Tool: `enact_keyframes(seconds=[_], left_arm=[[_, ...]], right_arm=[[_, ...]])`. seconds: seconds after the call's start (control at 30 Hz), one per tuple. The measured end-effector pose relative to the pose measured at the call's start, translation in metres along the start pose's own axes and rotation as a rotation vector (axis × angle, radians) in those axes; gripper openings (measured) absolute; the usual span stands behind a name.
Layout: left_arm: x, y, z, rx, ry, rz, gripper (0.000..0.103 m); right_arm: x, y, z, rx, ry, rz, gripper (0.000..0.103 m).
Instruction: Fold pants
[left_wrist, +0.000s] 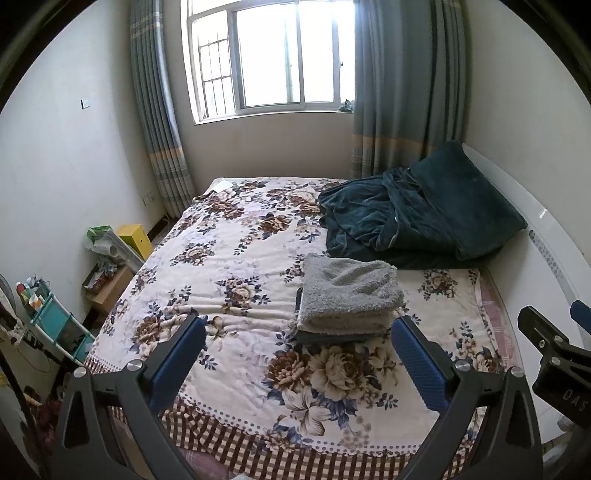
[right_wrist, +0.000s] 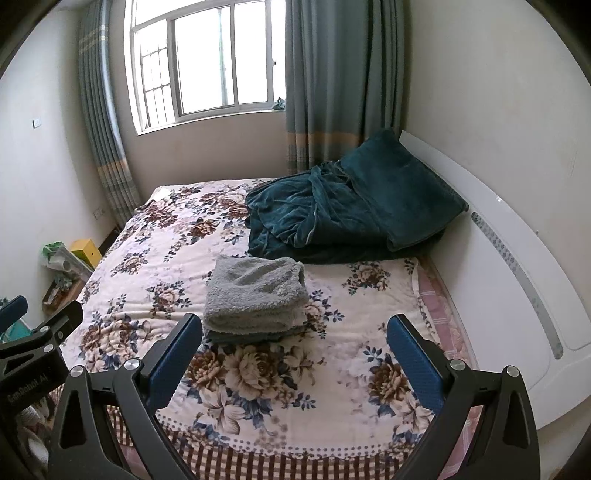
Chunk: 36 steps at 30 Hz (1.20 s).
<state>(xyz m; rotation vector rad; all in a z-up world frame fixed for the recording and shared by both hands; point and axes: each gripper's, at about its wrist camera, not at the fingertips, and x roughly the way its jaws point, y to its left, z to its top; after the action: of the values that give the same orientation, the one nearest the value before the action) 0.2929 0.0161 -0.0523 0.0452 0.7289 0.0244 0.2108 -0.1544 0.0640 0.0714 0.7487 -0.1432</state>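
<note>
Pants (left_wrist: 347, 295), grey and fleecy, sit folded into a compact stack on the floral bed (left_wrist: 229, 258), roughly mid-bed and a bit toward the headboard side, apparently on top of a thinner darker folded piece whose edge peeks out underneath. Placement looks deliberate: flat open patch of the bedspread, apart from the rumpled teal blanket (left_wrist: 413, 218) heaped farther back against the white headboard (right_wrist: 517, 295), so the stack stays square and nothing leans on it. Left gripper (left_wrist: 299, 363) hovers over the near edge of the bed, fingers (left_wrist: 177, 362) spread wide, nothing between them, not touching the cloth. Right gripper (right_wrist: 295, 358) same story, fingers (right_wrist: 413, 362) spread and empty, held just short of the stack; in the right wrist view the pants (right_wrist: 255, 295) lie just beyond its left finger. Both held back and level, likely because the fold looks finished and the person is clear of the stack; task judged done or nearly so. Curtains (right_wrist: 325, 85) and window at the far wall, clutter (left_wrist: 110, 251) on the floor at the far left.
</note>
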Motion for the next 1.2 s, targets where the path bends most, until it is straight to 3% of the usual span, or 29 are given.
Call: enact_keyframes(seconds=[1.2], left_arm=[[0.0041,-0.0064,0.0069,-0.003,-0.003,0.001,0.103]], right_arm=[[0.0053,0.0021,-0.0002,-0.003,-0.001,0.017,0.102]])
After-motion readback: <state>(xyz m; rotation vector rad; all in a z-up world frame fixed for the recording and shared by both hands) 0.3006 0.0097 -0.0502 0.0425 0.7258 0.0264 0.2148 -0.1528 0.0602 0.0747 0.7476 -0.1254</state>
